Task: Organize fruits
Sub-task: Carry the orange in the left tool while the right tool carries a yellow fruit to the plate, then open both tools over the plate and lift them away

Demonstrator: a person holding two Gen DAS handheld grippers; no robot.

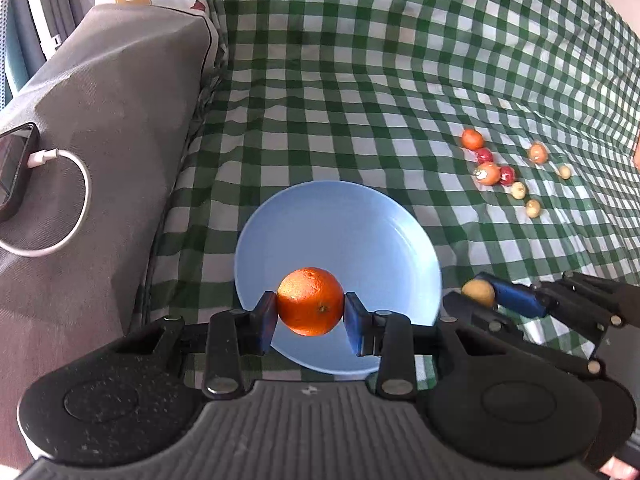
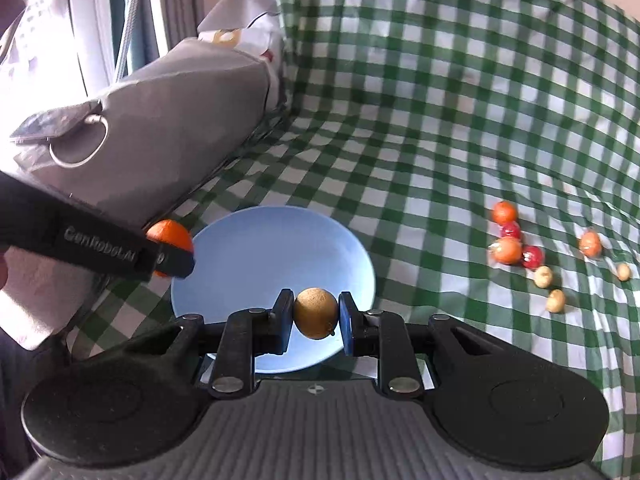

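My left gripper (image 1: 310, 314) is shut on an orange (image 1: 310, 300), held just above the near part of a light blue plate (image 1: 340, 224) on the green checked cloth. My right gripper (image 2: 315, 318) is shut on a small yellow-brown fruit (image 2: 315, 312) over the plate's (image 2: 272, 248) near rim. In the left wrist view the right gripper (image 1: 478, 298) shows at the plate's right edge with that fruit (image 1: 478, 292). The right wrist view shows the left gripper's fingers (image 2: 172, 260) and the orange (image 2: 170, 234) at the plate's left edge. Nothing lies on the plate.
Several small fruits lie on the cloth to the right: orange ones (image 1: 472, 139), red ones (image 1: 485, 156) and pale yellow ones (image 1: 518, 190). A grey cushion (image 1: 120, 112) with a phone (image 1: 12, 168) and white cable (image 1: 76, 168) stands left of the plate.
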